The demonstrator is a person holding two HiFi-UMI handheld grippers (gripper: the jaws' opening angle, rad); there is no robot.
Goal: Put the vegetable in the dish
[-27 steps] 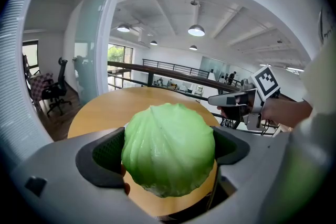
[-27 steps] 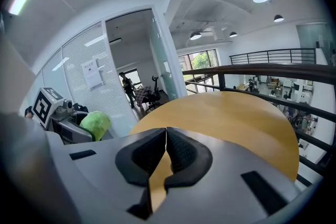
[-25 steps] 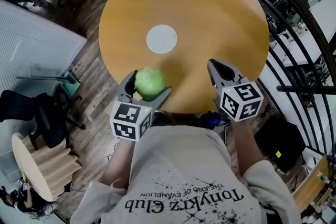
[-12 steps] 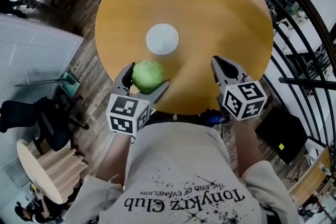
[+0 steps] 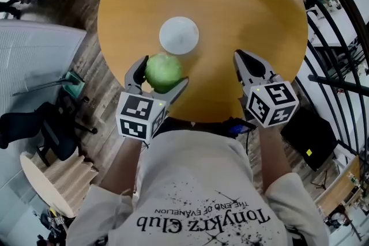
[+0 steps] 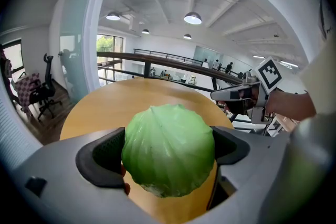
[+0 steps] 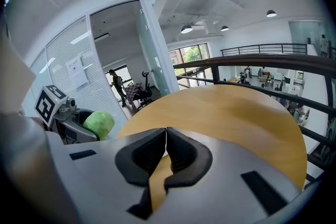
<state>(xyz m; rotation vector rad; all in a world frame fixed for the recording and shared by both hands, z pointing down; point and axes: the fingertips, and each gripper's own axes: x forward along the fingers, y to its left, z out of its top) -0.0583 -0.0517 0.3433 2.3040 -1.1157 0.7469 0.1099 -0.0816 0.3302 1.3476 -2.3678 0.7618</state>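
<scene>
A round green cabbage (image 5: 163, 71) (image 6: 169, 149) is clamped in my left gripper (image 5: 157, 76), held above the near part of the round wooden table (image 5: 230, 8). The small white dish (image 5: 179, 35) lies flat on the table just beyond the cabbage. My right gripper (image 5: 245, 65) (image 7: 166, 145) hovers over the table's near right part, its jaws pressed together with nothing between them. In the right gripper view the cabbage (image 7: 99, 124) shows at the left inside the other gripper. The dish is hidden in both gripper views.
A black metal railing (image 5: 328, 26) curves along the table's right side. A black office chair (image 5: 40, 129) and a small round stand (image 5: 49, 181) sit on the wood floor to the left. The person's white printed shirt (image 5: 202, 199) fills the bottom.
My left gripper has carried the cabbage forward over the table, closer to the white dish. The right gripper has shifted slightly forward too, still shut.
</scene>
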